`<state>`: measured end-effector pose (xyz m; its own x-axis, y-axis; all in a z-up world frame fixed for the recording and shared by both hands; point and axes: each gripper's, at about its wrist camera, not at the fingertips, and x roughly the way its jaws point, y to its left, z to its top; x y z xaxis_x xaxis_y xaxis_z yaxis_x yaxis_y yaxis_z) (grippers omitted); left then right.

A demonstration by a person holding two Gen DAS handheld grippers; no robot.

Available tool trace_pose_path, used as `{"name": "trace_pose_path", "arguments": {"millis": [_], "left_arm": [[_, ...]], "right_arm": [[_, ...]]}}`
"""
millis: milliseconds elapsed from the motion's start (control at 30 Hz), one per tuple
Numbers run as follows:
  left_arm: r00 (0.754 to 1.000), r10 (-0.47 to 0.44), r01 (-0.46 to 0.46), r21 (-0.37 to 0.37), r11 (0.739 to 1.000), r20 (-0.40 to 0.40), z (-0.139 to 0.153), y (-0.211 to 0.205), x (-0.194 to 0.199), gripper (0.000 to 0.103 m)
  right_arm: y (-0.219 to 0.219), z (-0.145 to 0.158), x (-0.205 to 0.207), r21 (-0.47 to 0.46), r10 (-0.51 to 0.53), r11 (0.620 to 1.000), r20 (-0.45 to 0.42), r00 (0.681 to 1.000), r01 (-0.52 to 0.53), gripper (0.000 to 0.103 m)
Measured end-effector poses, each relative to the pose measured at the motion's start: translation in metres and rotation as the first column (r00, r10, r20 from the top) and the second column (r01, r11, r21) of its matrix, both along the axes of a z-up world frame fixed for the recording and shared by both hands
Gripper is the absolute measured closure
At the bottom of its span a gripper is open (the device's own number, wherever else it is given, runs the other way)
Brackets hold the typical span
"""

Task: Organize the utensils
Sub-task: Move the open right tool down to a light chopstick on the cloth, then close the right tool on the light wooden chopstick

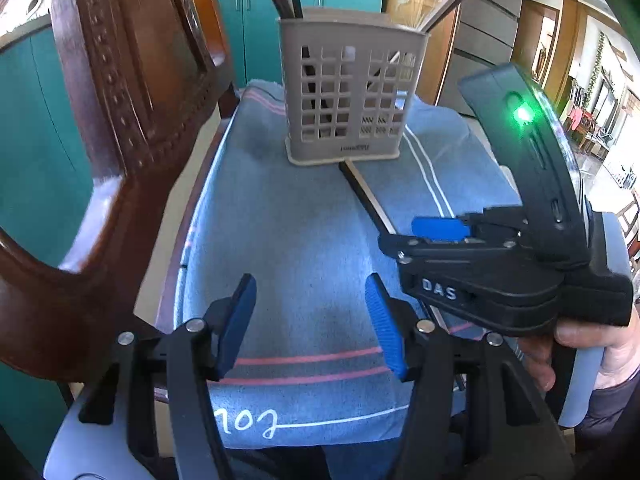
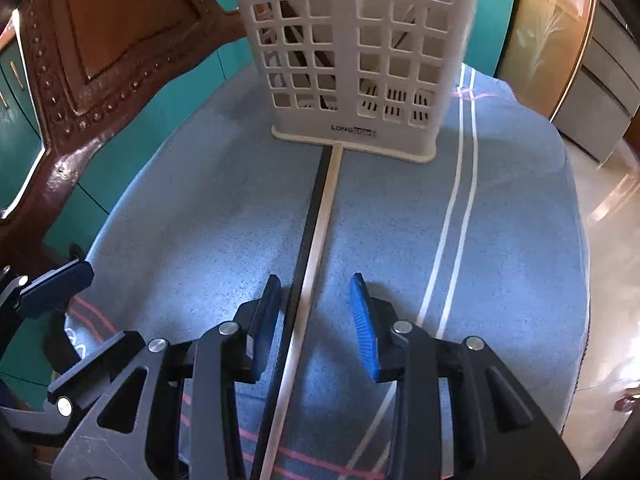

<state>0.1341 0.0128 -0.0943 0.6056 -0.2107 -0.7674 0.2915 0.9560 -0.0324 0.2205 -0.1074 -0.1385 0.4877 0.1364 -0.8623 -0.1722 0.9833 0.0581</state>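
Note:
A beige slotted utensil caddy [image 1: 344, 92] stands upright at the far end of a blue towel; it also shows in the right wrist view [image 2: 356, 48]. Several utensil handles stick up out of it [image 1: 452, 0]. A long thin utensil [image 2: 316, 224], pale with a dark edge, lies flat on the towel, its far end touching the caddy's base; it also shows in the left wrist view [image 1: 366, 196]. My right gripper [image 2: 316, 320] is open, its blue pads on either side of the utensil, apart from it. My left gripper [image 1: 312, 320] is open and empty over the near towel.
The blue striped towel [image 2: 500, 240] covers a chair seat. The carved wooden chair back [image 1: 120, 120] rises close on the left. Teal cabinets [image 1: 36, 160] stand behind it. The seat drops off to a tiled floor [image 2: 608, 260] on the right.

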Motion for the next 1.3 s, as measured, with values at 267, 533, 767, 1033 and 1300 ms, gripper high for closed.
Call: {"name": "trace_pose_path", "arguments": {"millis": [267,533,767,1033,1300], "left_arm": [[0.999,0.018,-0.018,-0.011,1.0,-0.04,-0.008,0.004,0.006,0.046],[0.997,0.012,-0.013,-0.014,1.0,-0.071,-0.016,0.001,0.008,0.044],[0.995,0.007,-0.008,-0.013,1.0,-0.096,-0.022,-0.002,0.01,0.043],[0.995,0.001,-0.002,-0.005,1.0,-0.095,-0.022,-0.004,0.009,0.04],[0.993,0.001,-0.002,-0.01,1.0,-0.115,-0.026,-0.004,0.009,0.039]], "right_arm": [[-0.006,-0.001,0.001,0.097,-0.031,0.995,-0.03,0.999,0.034,0.091],[-0.038,0.001,-0.016,0.214,-0.133,0.966,-0.06,0.989,0.143,0.091],[-0.068,0.012,-0.032,0.261,-0.17,0.949,-0.051,0.984,0.177,0.091],[-0.071,0.007,-0.031,0.11,-0.216,0.97,-0.027,0.976,0.217,0.09],[-0.073,0.009,-0.031,0.112,-0.204,0.972,-0.019,0.979,0.205,0.09]]}}
